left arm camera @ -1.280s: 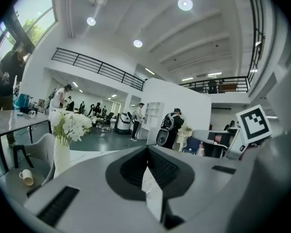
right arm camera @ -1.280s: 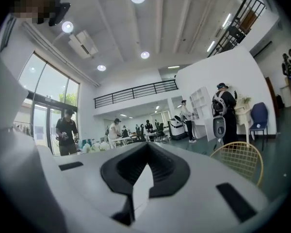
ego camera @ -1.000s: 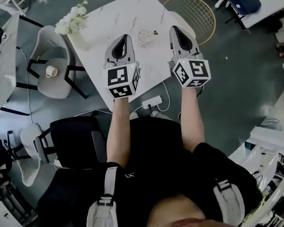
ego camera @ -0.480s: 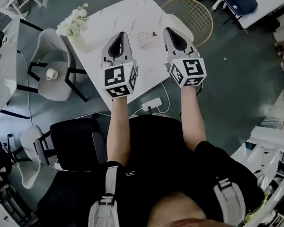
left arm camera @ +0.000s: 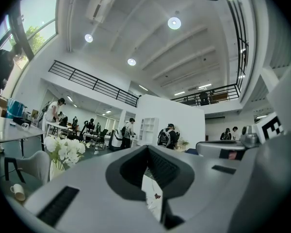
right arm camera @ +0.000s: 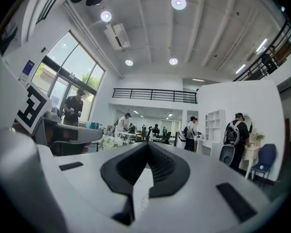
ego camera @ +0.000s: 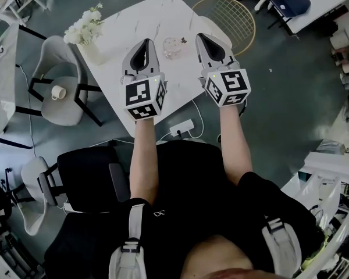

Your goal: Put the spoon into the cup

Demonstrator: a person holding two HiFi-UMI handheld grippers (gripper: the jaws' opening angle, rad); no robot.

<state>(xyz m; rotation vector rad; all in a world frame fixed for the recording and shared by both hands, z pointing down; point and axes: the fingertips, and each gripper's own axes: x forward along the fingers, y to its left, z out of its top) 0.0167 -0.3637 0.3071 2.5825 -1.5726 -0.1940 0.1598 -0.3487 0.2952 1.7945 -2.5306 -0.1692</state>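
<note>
Change over the last second: almost none. Left tool [ego camera: 144, 42] and right tool [ego camera: 202, 38], both closed and empty, flank the cup [ego camera: 173, 47] on the desk [ego camera: 134, 22]. Spoon not discernible, so progress is undecidable.

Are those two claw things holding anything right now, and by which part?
Nothing is held. The left gripper and the right gripper are both shut and empty; the glass cup stands untouched on the table.
</note>
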